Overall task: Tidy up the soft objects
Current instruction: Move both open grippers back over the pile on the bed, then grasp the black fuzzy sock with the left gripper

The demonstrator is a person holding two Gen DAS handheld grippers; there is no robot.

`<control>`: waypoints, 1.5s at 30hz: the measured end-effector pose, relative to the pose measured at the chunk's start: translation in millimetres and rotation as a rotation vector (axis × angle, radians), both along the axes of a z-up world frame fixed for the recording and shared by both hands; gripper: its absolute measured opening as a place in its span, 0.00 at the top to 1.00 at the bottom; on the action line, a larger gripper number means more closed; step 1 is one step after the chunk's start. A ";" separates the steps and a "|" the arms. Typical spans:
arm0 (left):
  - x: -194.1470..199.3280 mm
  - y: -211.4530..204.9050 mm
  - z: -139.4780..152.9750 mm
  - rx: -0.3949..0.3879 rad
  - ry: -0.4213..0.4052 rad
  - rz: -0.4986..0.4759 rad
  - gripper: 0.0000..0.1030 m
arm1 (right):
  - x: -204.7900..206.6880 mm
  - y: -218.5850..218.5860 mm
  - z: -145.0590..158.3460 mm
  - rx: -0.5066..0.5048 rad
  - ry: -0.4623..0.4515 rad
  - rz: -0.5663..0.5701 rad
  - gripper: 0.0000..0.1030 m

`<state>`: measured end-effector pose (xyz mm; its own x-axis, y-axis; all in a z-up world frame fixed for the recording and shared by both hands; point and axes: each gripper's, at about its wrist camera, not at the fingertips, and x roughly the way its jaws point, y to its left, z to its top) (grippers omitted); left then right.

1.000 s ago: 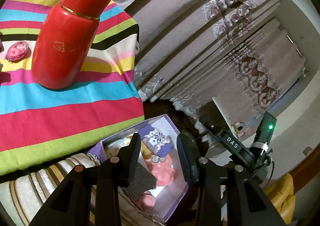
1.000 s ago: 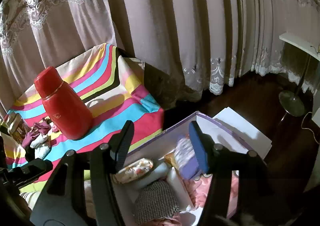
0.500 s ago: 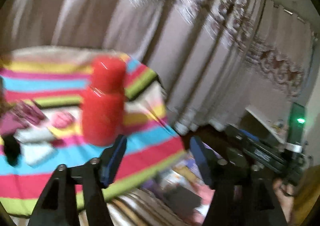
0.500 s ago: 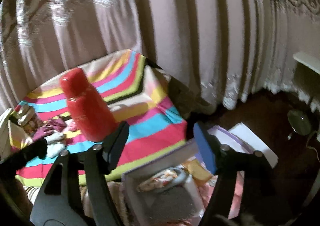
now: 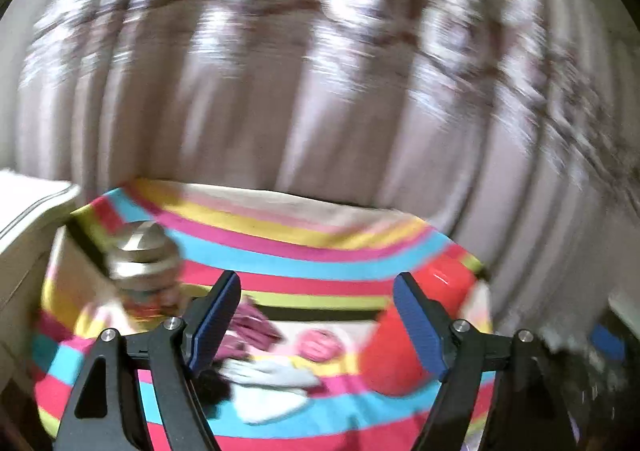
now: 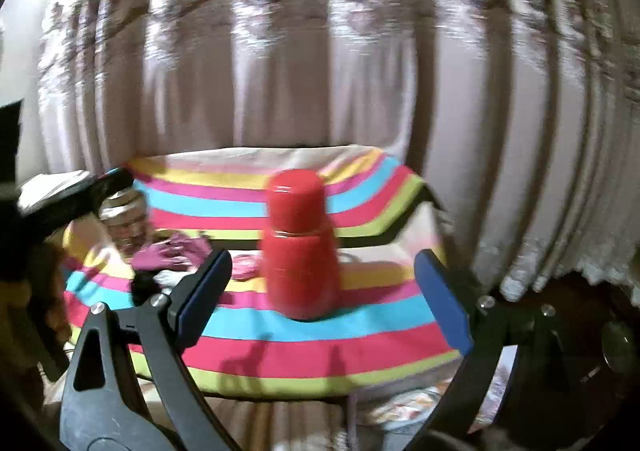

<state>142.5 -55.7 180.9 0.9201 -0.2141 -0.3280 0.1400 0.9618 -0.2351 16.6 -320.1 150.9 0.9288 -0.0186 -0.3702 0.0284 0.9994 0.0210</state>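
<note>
Both views are smeared with motion blur. The left tongs (image 5: 316, 317) hang with their blue-padded jaws spread wide and nothing between them, pointed over a worktop (image 5: 304, 251) draped in a bright striped cloth. The soft objects lie in a loose heap just past the left jaw: a crumpled magenta cloth (image 5: 250, 325) at about 10 o'clock of the heap, a pale white-grey piece (image 5: 276, 371) below it at 6 o'clock, a dark piece (image 5: 214, 387) at 8 o'clock, and a small round pink item (image 5: 320, 343) off at 3 o'clock. A red flask (image 5: 416, 327) stands at the right edge, partly behind the right jaw, and a jar with a metal lid (image 5: 142, 263) stands at 10 o'clock of the heap. The right tongs (image 6: 322, 287) are likewise wide apart and empty, framing the upright red flask (image 6: 300, 247) between their jaws from farther back. In this view the magenta cloth (image 6: 170, 251) sits at 9 o'clock of the flask, with the pink item (image 6: 246, 267) just beside the flask's base. Pleated curtains (image 6: 320, 71) fill the background.
</note>
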 end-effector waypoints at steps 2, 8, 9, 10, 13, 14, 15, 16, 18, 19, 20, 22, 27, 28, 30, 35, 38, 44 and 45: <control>11.3 24.6 -2.0 -0.052 0.007 0.054 0.23 | 11.0 19.6 2.0 -0.005 0.005 0.064 0.09; 42.5 78.5 -35.0 -0.178 0.097 0.154 0.23 | 53.5 70.8 -2.5 -0.024 0.007 0.172 0.09; 47.6 89.1 -48.3 -0.205 0.122 0.168 0.23 | 59.6 76.0 -4.0 -0.023 0.013 0.182 0.09; 48.5 94.2 -58.4 -0.219 0.141 0.177 0.23 | 70.1 83.4 -6.9 -0.015 0.016 0.205 0.09; 58.1 110.6 -94.2 -0.270 0.219 0.221 0.26 | 94.0 98.9 -14.1 -0.002 0.049 0.248 0.09; 60.4 114.6 -104.1 -0.281 0.241 0.235 0.27 | 104.7 106.3 -16.7 0.003 0.053 0.257 0.09; 63.7 120.5 -118.8 -0.300 0.269 0.256 0.28 | 110.5 110.3 -17.9 0.004 0.055 0.256 0.09; 65.1 122.6 -125.7 -0.309 0.287 0.266 0.29 | 122.0 117.1 -20.6 0.005 0.064 0.255 0.09; 69.0 127.6 -140.9 -0.319 0.324 0.279 0.31 | 141.1 127.4 -25.1 0.017 0.082 0.254 0.09; 72.3 129.1 -149.1 -0.319 0.344 0.285 0.31 | 147.4 131.5 -26.8 0.022 0.087 0.253 0.09; 73.7 130.6 -154.9 -0.321 0.356 0.287 0.31 | 156.6 136.5 -30.4 0.031 0.097 0.253 0.09; 77.4 132.9 -166.8 -0.326 0.386 0.285 0.31 | 171.2 145.1 -38.2 0.033 0.114 0.252 0.09; 91.7 130.6 -200.2 -0.356 0.494 0.251 0.31 | 197.3 161.5 -73.9 -0.016 0.170 0.252 0.09; 95.3 128.6 -206.9 -0.362 0.517 0.239 0.31 | 198.8 162.4 -83.1 -0.025 0.183 0.251 0.09; 100.8 123.7 -216.3 -0.370 0.550 0.220 0.31 | 203.3 165.1 -101.5 -0.044 0.218 0.261 0.09; 112.1 105.4 -231.6 -0.337 0.612 0.177 0.31 | 207.5 172.2 -126.7 -0.110 0.248 0.307 0.09; 115.7 95.7 -238.2 -0.301 0.641 0.160 0.40 | 207.1 176.3 -137.4 -0.152 0.255 0.324 0.09; 119.7 76.5 -239.0 -0.151 0.661 0.149 0.61 | 214.0 173.8 -156.8 -0.146 0.308 0.350 0.09; 119.8 74.1 -239.1 -0.140 0.663 0.146 0.63 | 215.3 174.4 -159.9 -0.148 0.318 0.357 0.09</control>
